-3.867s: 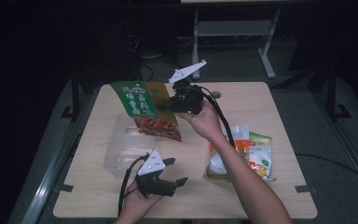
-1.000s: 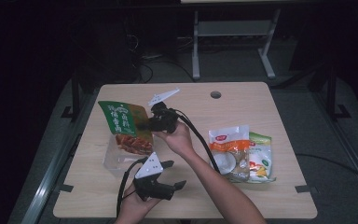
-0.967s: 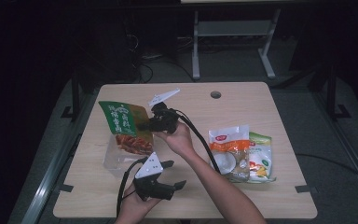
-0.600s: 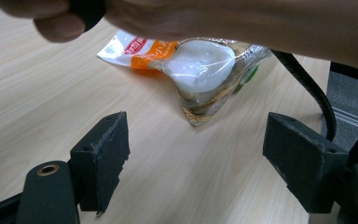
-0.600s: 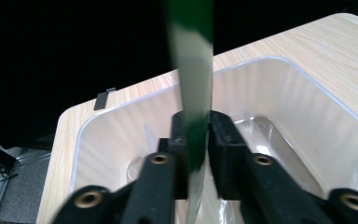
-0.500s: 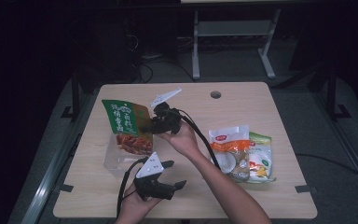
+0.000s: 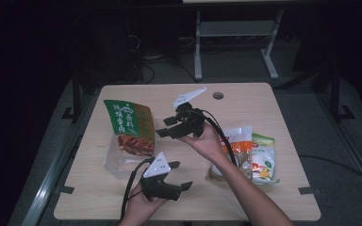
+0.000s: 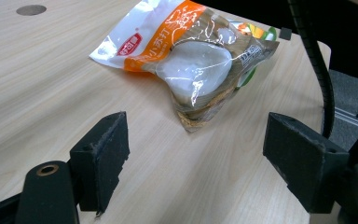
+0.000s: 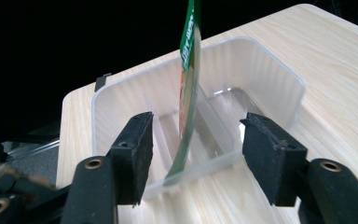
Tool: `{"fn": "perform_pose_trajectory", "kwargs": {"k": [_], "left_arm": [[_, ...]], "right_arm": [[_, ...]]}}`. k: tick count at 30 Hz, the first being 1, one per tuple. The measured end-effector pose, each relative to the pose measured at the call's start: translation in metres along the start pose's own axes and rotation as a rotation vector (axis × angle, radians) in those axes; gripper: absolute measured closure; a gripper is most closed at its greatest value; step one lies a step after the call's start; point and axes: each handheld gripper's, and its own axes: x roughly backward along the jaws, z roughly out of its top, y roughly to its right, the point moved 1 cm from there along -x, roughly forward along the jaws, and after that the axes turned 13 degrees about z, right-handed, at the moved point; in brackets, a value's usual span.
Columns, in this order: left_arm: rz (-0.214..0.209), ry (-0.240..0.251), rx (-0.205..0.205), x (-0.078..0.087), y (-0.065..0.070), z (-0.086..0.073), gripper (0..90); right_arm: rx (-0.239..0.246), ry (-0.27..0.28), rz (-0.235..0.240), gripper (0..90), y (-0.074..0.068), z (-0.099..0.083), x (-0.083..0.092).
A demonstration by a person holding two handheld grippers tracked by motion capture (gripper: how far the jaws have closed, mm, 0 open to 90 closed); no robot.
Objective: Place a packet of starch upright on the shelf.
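Note:
A green snack pouch (image 7: pixel 128 127) stands upright in a clear plastic bin (image 7: pixel 114 162) at the table's left. My right gripper (image 7: pixel 163 128) hovers just right of the pouch. Its jaws have just been opening and they are open now. In the right gripper view the pouch (image 9: pixel 189 93) is edge-on inside the bin (image 9: pixel 270 70), beyond the right gripper (image 9: pixel 198 125), and the pads do not touch it. My left gripper (image 7: pixel 183 175) rests open near the front edge. In its own view the left gripper (image 8: pixel 196 135) faces an orange and white bag (image 8: pixel 191 60).
Two snack bags lie at the table's right: the orange and white bag (image 7: pixel 239 149) and a green one (image 7: pixel 264 159) partly under it. A cable hole (image 7: pixel 218 95) sits near the far edge. A metal stand (image 7: pixel 235 33) is behind the table.
The right gripper has let go of the green pouch and drawn back to the right and slightly up. The pouch stays standing in the bin. The left gripper has not moved.

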Motion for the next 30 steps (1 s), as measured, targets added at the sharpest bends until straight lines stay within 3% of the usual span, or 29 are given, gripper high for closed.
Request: {"fn": "perform_pose_trajectory", "kwargs": {"k": [6,15,30], "left_arm": [[-0.012,0.001,0.017,-0.004,0.001,0.003,21.7],[-0.018,-0.001,0.017,-0.015,0.001,0.011,21.8],[-0.026,-0.01,0.021,-0.037,0.005,0.017,22.0]], "right_arm": [[-0.02,0.007,-0.013,38.3,-0.002,-0.012,0.021],[-0.074,-0.025,-0.089,34.8,0.003,-0.042,0.059],[-0.141,-0.04,-0.186,31.8,0.008,-0.079,0.104]]}}
